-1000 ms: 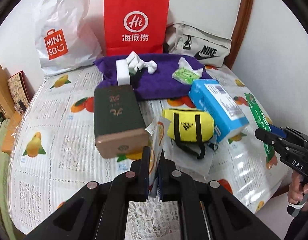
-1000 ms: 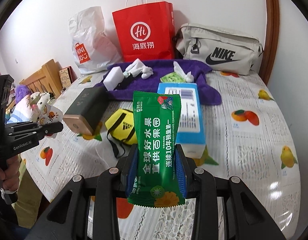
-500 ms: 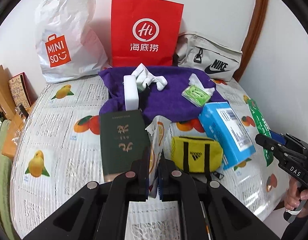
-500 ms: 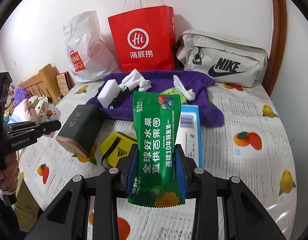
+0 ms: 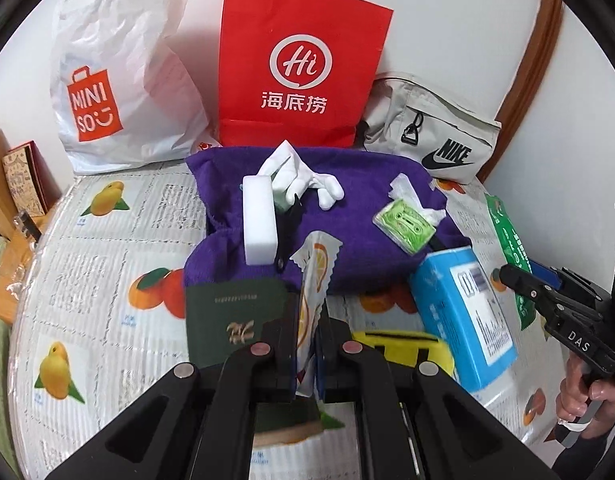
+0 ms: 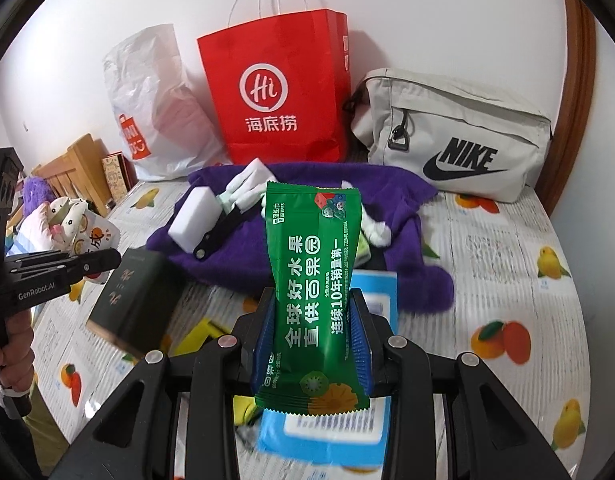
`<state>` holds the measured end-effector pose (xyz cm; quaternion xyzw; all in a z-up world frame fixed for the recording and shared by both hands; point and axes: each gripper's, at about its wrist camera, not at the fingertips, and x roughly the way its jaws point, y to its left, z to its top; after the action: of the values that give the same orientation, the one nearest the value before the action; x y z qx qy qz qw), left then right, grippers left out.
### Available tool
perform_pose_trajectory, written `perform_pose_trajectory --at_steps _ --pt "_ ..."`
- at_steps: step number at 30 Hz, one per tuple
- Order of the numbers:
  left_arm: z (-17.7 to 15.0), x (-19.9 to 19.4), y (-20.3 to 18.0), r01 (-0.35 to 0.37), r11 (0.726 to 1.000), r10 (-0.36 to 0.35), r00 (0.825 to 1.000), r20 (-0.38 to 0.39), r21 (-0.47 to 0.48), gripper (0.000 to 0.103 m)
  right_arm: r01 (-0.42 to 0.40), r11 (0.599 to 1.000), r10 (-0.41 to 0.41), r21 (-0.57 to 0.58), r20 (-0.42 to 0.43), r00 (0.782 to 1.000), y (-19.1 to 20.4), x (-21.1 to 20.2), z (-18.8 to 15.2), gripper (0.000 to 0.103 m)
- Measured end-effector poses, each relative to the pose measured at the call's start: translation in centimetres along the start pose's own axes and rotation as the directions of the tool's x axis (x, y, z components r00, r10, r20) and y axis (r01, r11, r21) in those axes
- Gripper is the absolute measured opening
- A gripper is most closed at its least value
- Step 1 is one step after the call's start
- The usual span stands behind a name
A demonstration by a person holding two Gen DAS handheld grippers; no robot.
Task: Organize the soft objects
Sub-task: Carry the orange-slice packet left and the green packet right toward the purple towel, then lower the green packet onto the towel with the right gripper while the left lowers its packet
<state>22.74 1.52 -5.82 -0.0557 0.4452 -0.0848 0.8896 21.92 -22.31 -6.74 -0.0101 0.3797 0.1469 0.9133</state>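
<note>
The left tongs (image 5: 305,344) pinch an orange sachet (image 5: 313,276) edge-on, upright between the pads above the counter (image 5: 107,280). The right tongs (image 6: 313,340) clamp a green packet (image 6: 313,280) across its width, upright, with the purple towel (image 6: 403,220) lying beyond it.

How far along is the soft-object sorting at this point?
Looks done: a sponge, a white glove and a tissue pack lie on the purple towel. In hand: left gripper pinches an orange sachet; right gripper grips a green packet. Left: the yellow bag on the table.
</note>
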Motion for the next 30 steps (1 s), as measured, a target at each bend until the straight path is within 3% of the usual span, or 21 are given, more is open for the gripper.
perform_pose_trajectory --at_steps 17,30 --pt "4.4 4.6 0.6 0.041 0.999 -0.041 0.998 -0.041 -0.015 0.007 -0.021 0.999 0.019 -0.039 -0.049 0.999 -0.7 7.3 5.4 0.035" --pt "6.6 8.4 0.4 0.073 0.997 -0.075 0.993 -0.095 -0.021 0.007 -0.034 0.999 0.028 -0.038 -0.151 0.988 -1.0 12.5 6.4 0.035"
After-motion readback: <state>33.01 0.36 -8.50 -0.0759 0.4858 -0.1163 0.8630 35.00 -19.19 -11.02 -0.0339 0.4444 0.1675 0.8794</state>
